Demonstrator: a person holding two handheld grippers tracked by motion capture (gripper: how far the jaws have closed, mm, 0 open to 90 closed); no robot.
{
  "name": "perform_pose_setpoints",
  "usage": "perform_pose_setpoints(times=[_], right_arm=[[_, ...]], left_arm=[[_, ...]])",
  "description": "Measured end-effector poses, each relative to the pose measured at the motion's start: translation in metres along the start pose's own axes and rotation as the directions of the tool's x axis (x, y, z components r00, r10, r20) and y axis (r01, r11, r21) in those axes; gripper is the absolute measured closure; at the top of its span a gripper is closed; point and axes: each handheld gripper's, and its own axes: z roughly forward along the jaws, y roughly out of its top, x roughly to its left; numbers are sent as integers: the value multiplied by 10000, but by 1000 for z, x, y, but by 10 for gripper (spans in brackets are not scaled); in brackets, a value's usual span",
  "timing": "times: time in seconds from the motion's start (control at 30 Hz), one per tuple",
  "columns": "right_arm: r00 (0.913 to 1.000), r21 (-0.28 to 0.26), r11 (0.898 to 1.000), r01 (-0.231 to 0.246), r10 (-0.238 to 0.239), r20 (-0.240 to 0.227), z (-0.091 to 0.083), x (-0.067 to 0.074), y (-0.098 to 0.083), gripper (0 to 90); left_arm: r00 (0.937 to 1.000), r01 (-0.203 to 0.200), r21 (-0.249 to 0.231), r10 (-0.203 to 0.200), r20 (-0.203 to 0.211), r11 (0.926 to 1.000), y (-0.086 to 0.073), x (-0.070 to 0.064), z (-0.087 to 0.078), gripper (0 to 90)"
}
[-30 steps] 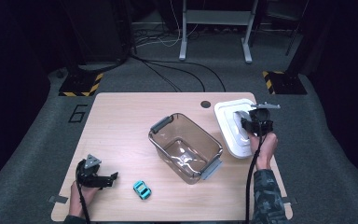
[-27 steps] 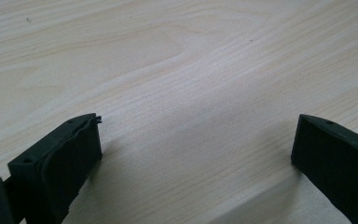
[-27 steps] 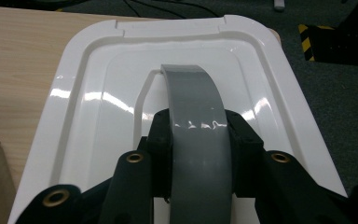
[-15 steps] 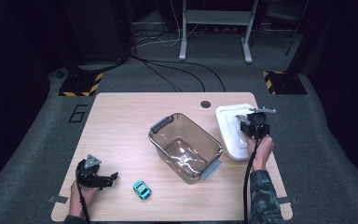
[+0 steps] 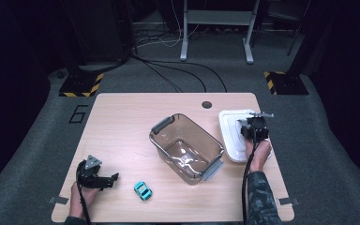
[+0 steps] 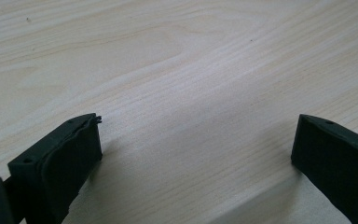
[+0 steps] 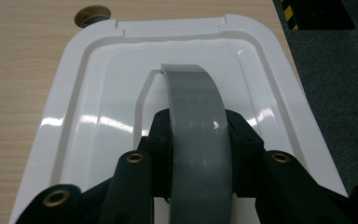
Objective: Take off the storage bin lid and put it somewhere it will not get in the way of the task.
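A white lid (image 5: pixel 229 137) lies at the right edge of the wooden table (image 5: pixel 122 126), beside a clear brown bin (image 5: pixel 202 132) with grey handles. My right gripper (image 5: pixel 253 127) is over the lid. In the right gripper view the black jaws (image 7: pixel 198 135) are shut on the lid's grey arched handle (image 7: pixel 192 98), with the white lid (image 7: pixel 93 107) spread out beneath. At the front left my left gripper (image 5: pixel 110 179) rests low, its jaws (image 6: pixel 196 154) open over bare wood. A small teal toy car (image 5: pixel 143 190) sits just right of it, untouched.
The bin stands in the middle of the table with nothing in it. A round cable hole (image 5: pixel 206 104) is near the far edge, just beyond the lid's corner (image 7: pixel 92 14). Grey carpet, cables and stand feet surround the table.
My right gripper has sunk with the lid's handle in its jaws, and now sits lower over the lid. The left gripper, the car and the bin have stayed put.
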Motion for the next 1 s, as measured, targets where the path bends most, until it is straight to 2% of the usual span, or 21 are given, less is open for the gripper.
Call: perform_pose_setpoints(times=[0.17, 0.4, 0.73, 0.8, 0.87, 0.9, 1.0], right_arm=[[9997, 227, 9995, 204, -207, 161, 10, 0, -6, 670], [9997, 397, 9991, -152, 145, 179, 22, -2, -15, 670], [9999, 900, 9958, -150, 145, 65, 36, -4, -25, 656], [9996, 949, 9950, -299, 296, 46, 37, -4, -26, 545], [9996, 814, 9963, -263, 268, -51, 34, -6, -26, 489], [9996, 785, 9965, -275, 281, -55, 32, -7, -25, 420], [9995, 772, 9969, -121, 144, -287, 26, -8, -25, 330]], left_arm=[[10000, 9, -28, -9, -4, 10000, 0, 0, 0, 13], [10000, 2, 0, -2, 0, 10000, 0, 0, 0, 13], [10000, 1, -1, -1, 0, 10000, 0, 0, 0, 13], [10000, 3, -3, -3, -2, 10000, 0, 0, 0, 13], [10000, 5, -3, -5, -2, 10000, 0, 0, 0, 13], [10000, 0, -2, 0, -1, 10000, 0, 0, 0, 13], [10000, 0, -1, 0, 0, 10000, 0, 0, 0, 13]])
